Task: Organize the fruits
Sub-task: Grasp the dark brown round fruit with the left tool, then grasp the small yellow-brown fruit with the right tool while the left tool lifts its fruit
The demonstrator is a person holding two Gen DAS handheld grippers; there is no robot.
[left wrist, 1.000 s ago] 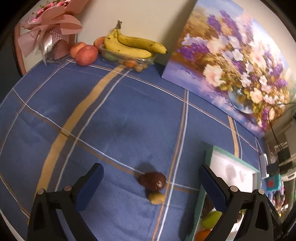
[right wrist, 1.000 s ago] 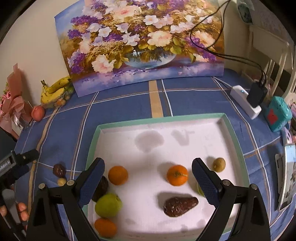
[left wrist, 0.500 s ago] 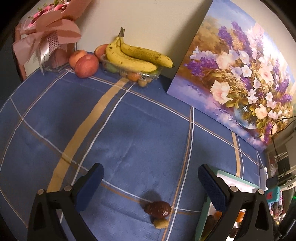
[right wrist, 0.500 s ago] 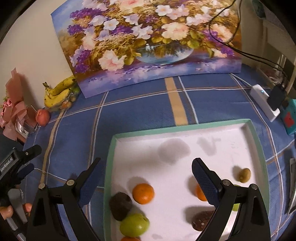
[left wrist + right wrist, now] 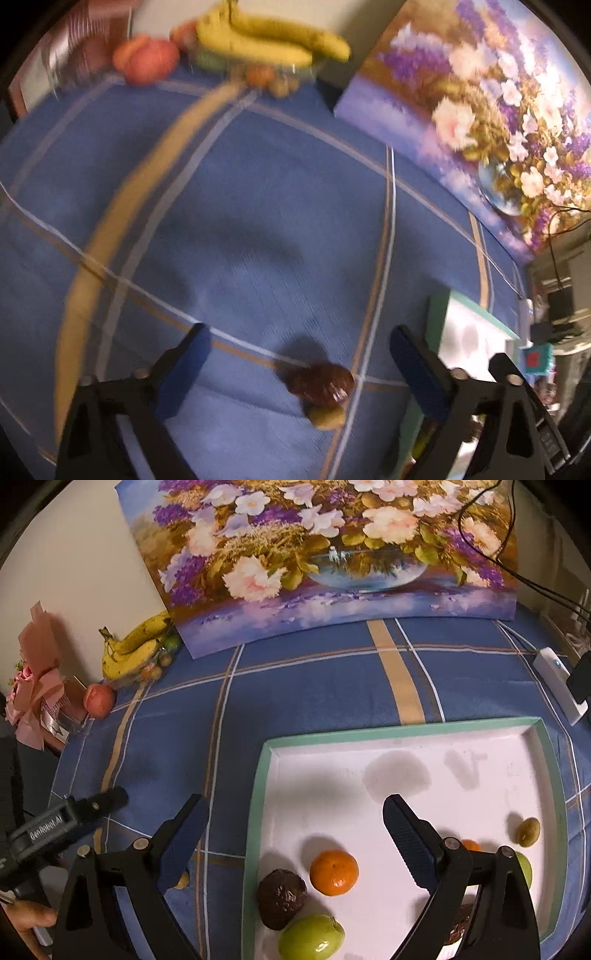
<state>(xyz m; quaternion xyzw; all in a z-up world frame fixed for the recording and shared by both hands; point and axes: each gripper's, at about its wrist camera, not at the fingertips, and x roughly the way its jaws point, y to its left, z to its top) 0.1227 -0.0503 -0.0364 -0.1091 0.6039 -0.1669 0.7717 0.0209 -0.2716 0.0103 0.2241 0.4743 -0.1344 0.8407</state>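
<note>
In the left wrist view, a dark brown wrinkled fruit (image 5: pixel 320 384) lies on the blue cloth with a small yellow-green fruit (image 5: pixel 327 418) touching its near side. My left gripper (image 5: pixel 297 367) is open and empty, with both fruits between its fingers. In the right wrist view, the white tray with a green rim (image 5: pixel 402 729) holds an orange (image 5: pixel 334 872), a dark brown fruit (image 5: pixel 281 899), a green fruit (image 5: pixel 311 937), a small olive fruit (image 5: pixel 527 831) and others behind a finger. My right gripper (image 5: pixel 293 840) is open and empty over the tray's left edge. The left gripper (image 5: pixel 70 819) shows at the left.
Bananas (image 5: pixel 266 40) in a clear tub and red apples (image 5: pixel 146 62) stand at the far edge by a pink bouquet (image 5: pixel 35 686). A flower painting (image 5: pixel 325 561) leans on the wall. A white power strip (image 5: pixel 559 679) with cables lies at the right.
The left gripper has moved forward and lower toward the brown and yellow-green fruits; its view is blurred. The right gripper has shifted left, so the tray now sits more to the right.
</note>
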